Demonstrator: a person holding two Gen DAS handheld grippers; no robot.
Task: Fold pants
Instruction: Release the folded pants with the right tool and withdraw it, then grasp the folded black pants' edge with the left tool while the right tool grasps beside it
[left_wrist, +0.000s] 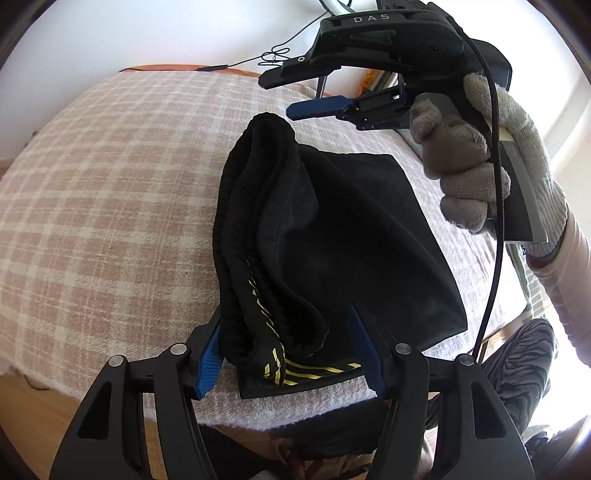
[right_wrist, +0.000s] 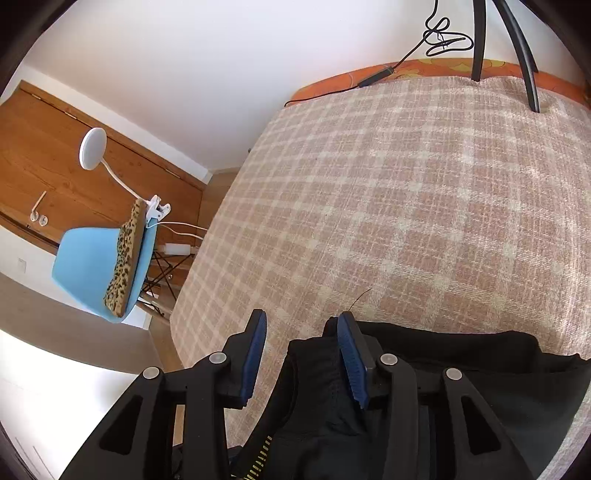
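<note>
At the bottom of the left wrist view, the left gripper (left_wrist: 284, 347) stands wide open, its blue-padded fingers straddling the near end of the folded black fabric pants with yellow stripes (left_wrist: 332, 236) without pinching them; the ribbed waistband bunches up between the pads. The pants lie in a compact folded stack in the centre of that frame, on the pink-and-cream checked blanket (left_wrist: 110, 206) that covers the surface. In the upper right, the right gripper (left_wrist: 295, 92) hangs above the far end of the pants, jaws parted and holding nothing, gripped by a hand in a grey knitted glove (left_wrist: 487, 166). The right wrist view shows its open blue pads (right_wrist: 255, 354) over the blanket, with the pants' edge at the lower centre. At the left stands a light blue plastic chair (right_wrist: 85, 266).
</note>
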